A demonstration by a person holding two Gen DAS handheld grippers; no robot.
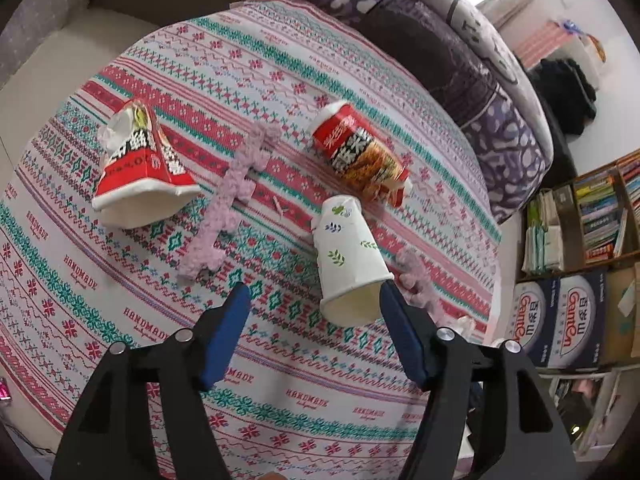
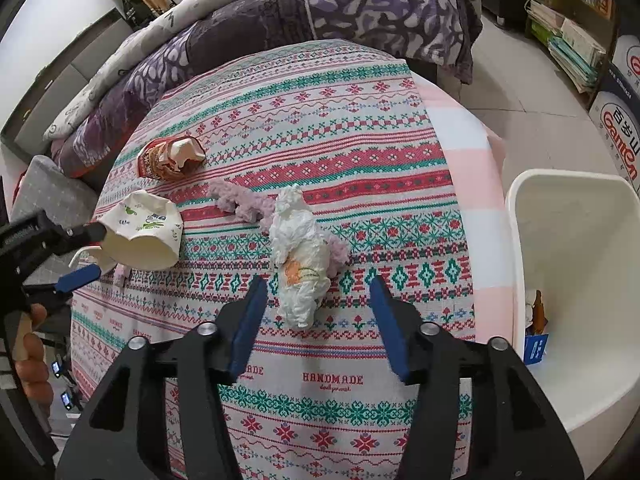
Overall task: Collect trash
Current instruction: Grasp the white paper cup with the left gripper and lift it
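Crumpled tissue lies on counter at 12 o'clock of right gripper, fingers apart, nothing clamped. Tissue best straddled mid-body, then closed on, clear of purple yarn. Bin waits at 3 o'clock. Left gripper fingers apart beside floral cup.

Legible text, by carrier:

- Tablecloth: "HANDMADE" is repeating in red capitals across the woven bands; a smaller script line beneath each is staying too fine to read.
- Cardboard boxes: "Ganten" is showing in red on white ovals, with Chinese characters alongside.
- Red paper cup and red snack carton: bold Chinese characters are showing, not legible.
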